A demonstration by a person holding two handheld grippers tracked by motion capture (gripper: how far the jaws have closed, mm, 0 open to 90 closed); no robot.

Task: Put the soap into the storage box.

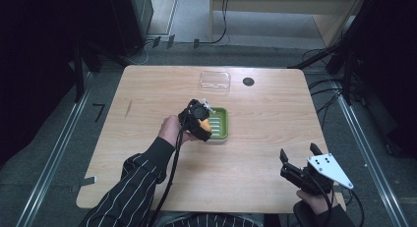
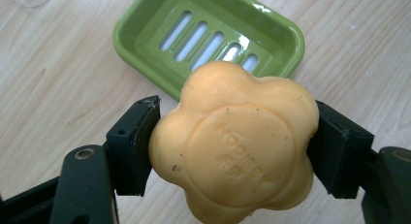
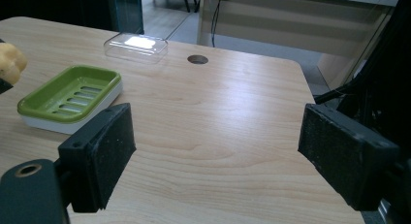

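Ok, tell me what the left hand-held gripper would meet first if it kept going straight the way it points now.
Most likely the green soap dish. The left hand-held gripper is shut on the orange soap, and the dish lies just beyond the soap along its line. Depth is unclear, so it might reach bare table at the dish's near edge instead.

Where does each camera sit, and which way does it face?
High view: above the person's side, looking forward and down on the table; both forearms, left gripper, right gripper.
Left gripper view: on the left gripper, looking down its jaws, shut on the soap, over the dish.
Right gripper view: on the right gripper, looking low across the table; jaws wide apart.
Shared: all three show the dish and the clear lid; the right gripper view catches the soap at its left edge.
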